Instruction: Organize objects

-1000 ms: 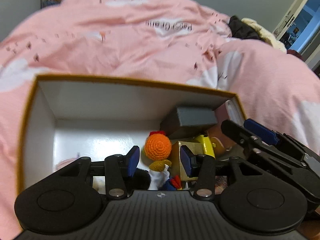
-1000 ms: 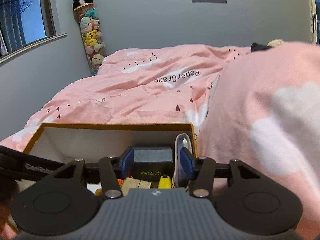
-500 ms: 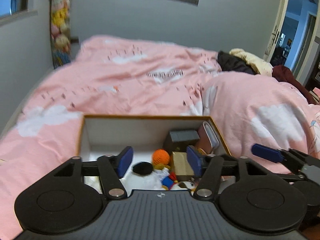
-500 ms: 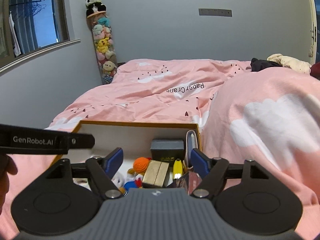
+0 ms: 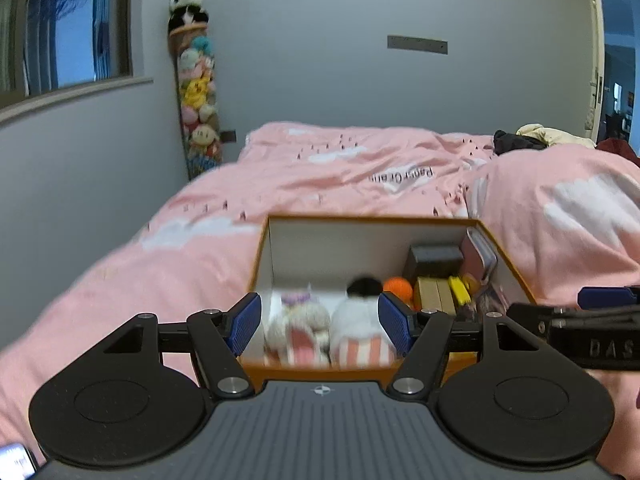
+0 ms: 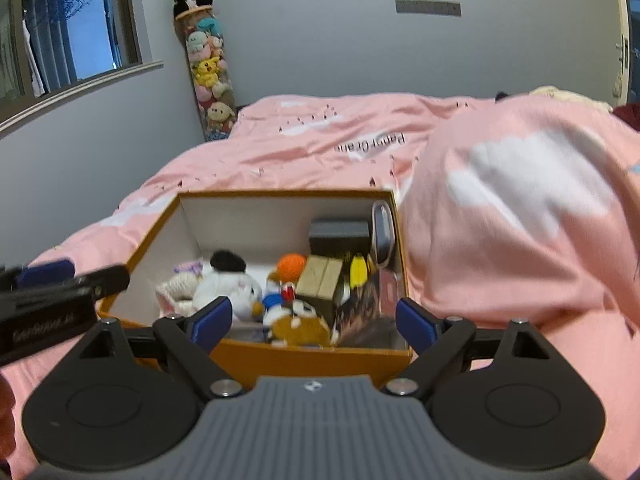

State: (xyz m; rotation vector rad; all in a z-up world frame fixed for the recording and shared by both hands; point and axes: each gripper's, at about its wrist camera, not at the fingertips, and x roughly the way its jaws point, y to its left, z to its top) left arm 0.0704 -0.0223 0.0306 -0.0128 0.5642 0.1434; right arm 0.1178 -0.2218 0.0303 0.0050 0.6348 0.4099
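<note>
Both grippers are wide apart and hold nothing. We see our left gripper (image 5: 320,322) low in its own view, with its blue pads spread far from each other. Our right gripper (image 6: 312,322) is spread wide too. Each one hangs just in front of the near side of the box.

Going from the biggest thing to the smallest, we start with the pink bed cover (image 6: 340,140). It fills the middle of both views. It has white cloud shapes and some dark letters on it. At 3 o'clock in the right view it rises up in a big lump (image 6: 520,208).

Next is the orange box (image 6: 312,354). It sits on the bed cover and is open at the top. Its inside walls are white.

The toys and other things are inside the box. A white plush toy with a black hat (image 6: 228,284) lies at about 9 o'clock in the box. A small knitted toy with pink stripes (image 6: 176,290) is just beside it, nearer the left wall. A dark gray box (image 6: 339,236) stands at 1 o'clock, near the back wall. A tan wooden block (image 6: 322,280) lies in front of it. An orange yarn ball (image 6: 291,267) touches the block on its left side. A yellow thing (image 6: 359,270) lies on the right of the block. We cannot tell what it is.

A tall tube of plush toys (image 6: 208,76) stands in the corner at 11 o'clock, with a panda on top.
</note>
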